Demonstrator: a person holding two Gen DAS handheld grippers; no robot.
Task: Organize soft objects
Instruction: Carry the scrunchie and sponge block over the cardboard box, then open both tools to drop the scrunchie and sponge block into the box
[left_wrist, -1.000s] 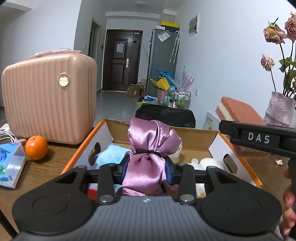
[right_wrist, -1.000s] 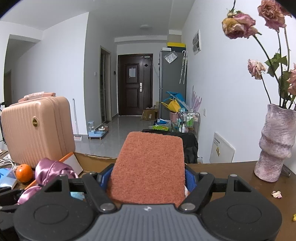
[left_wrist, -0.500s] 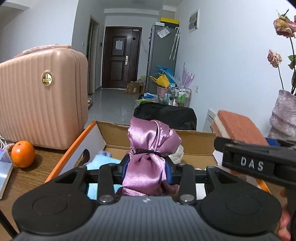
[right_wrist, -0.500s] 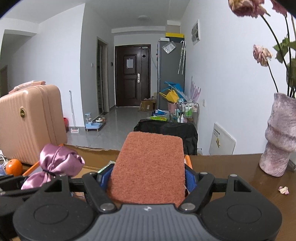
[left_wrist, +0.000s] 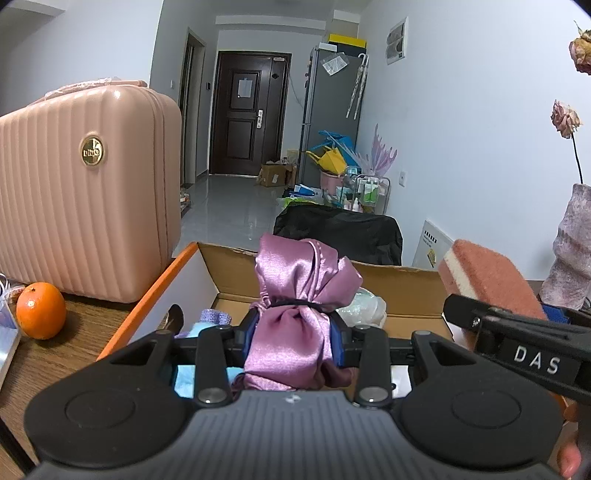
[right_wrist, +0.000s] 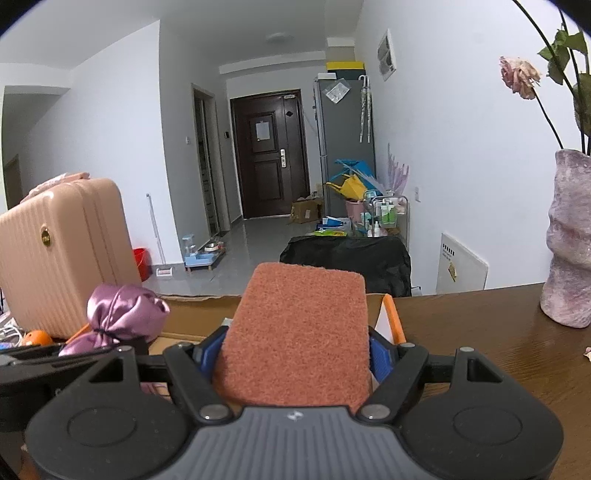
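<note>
Your left hand-held gripper (left_wrist: 295, 338) grasps the satin pouch (left_wrist: 295, 317), the right hand-held gripper (right_wrist: 295, 352) the sponge (right_wrist: 299, 332); lower each well inside the box (left_wrist: 402, 284) before releasing.

The left gripper (left_wrist: 293, 341) is clamped on a satin pouch (left_wrist: 295, 306). The right gripper (right_wrist: 295, 354), just beside it, pinches a sponge (right_wrist: 299, 332) between its 2 fingers.

Soft even daylight, fisheye-warped edges
</note>
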